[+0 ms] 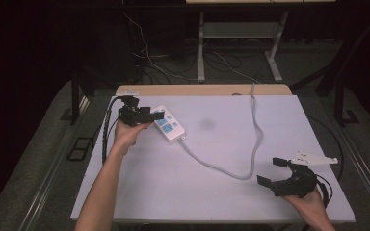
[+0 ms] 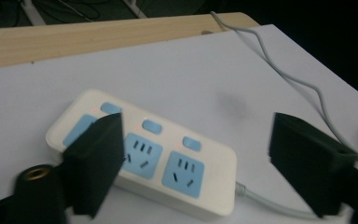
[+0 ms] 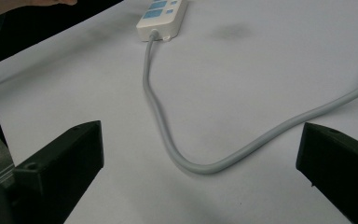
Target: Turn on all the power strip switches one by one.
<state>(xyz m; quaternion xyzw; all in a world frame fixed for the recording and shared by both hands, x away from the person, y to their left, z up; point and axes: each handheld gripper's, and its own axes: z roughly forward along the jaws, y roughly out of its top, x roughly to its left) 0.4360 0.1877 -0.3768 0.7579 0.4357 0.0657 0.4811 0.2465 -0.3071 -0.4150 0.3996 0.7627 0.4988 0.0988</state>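
Observation:
A white power strip (image 1: 169,125) with blue sockets and blue switches lies flat at the back left of the white table (image 1: 173,202). Its grey cable (image 1: 221,169) loops across the middle and runs off the far edge. My left gripper (image 1: 154,117) hovers at the strip's left end, jaws open with nothing pressed between them. In the left gripper view the power strip (image 2: 149,154) sits just below and beyond the gripper (image 2: 198,140). My right gripper (image 1: 271,171) stands open near the front right corner. In the right gripper view the cable (image 3: 168,135) curves between its jaws.
A bare wooden strip (image 1: 202,90) borders the table's far edge. Behind it stand metal desk legs (image 1: 201,48) and loose wires on the dark floor. The table's front edge lies close to the right hand.

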